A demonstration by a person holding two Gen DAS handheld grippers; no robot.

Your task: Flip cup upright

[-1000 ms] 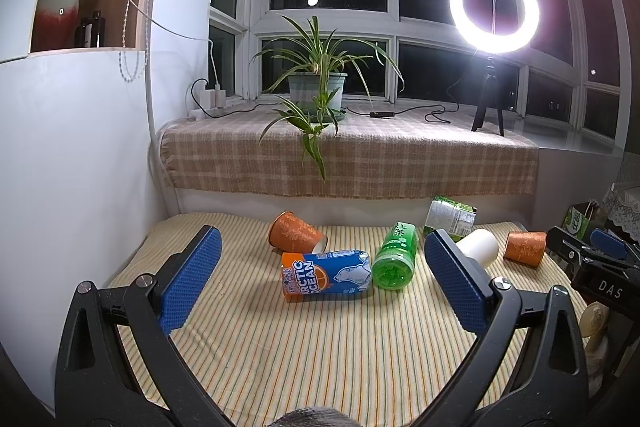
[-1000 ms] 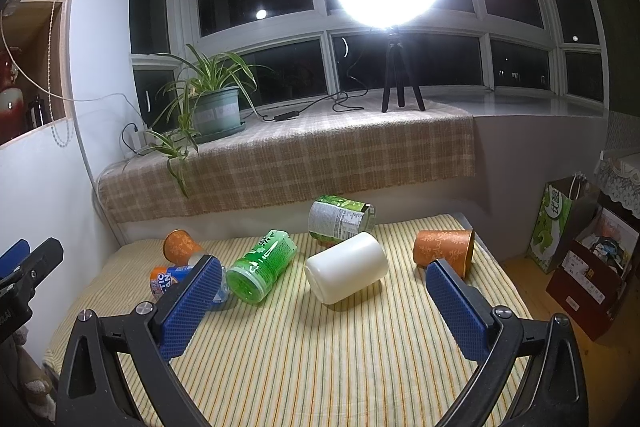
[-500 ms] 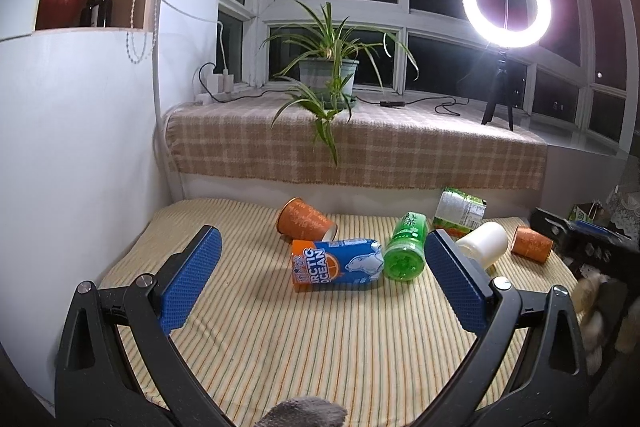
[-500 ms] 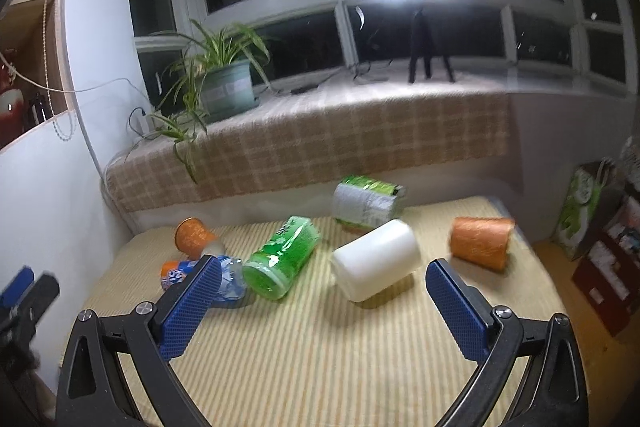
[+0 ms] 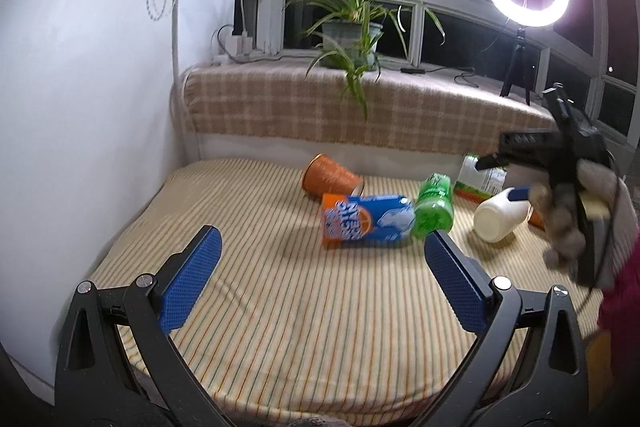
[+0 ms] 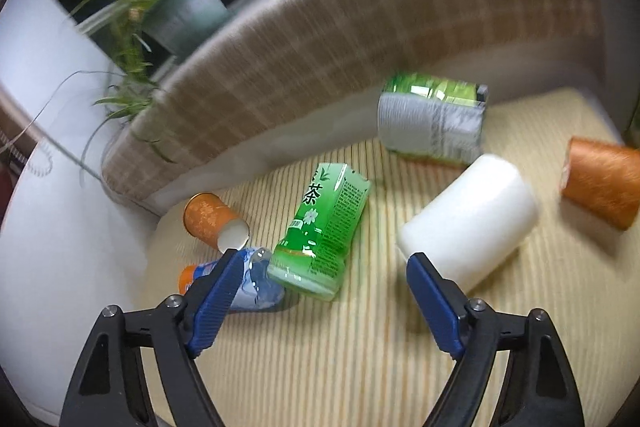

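Nothing is yet gripped: the right gripper (image 6: 320,303) is held wide open and empty, its blue pad beside the smooth white plastic cup (image 6: 468,219) lying on its side on the striped cloth. The left gripper (image 5: 320,279) hangs open, nothing held. Farther off, both orange textured cups (image 6: 214,219) (image 6: 600,183) lie toppled; no cup is upright.

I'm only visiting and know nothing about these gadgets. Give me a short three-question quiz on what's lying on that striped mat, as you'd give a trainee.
1. True or false: the white cup stands upright.
2. Which gripper is nearer the white cup: A) the left gripper B) the right gripper?
3. How many orange cups lie on the striped mat?

Key:
1. False; it lies on its side.
2. B; its jaws are open, one pad right beside the cup.
3. Two: one by the blue-and-orange can, one at the far right.
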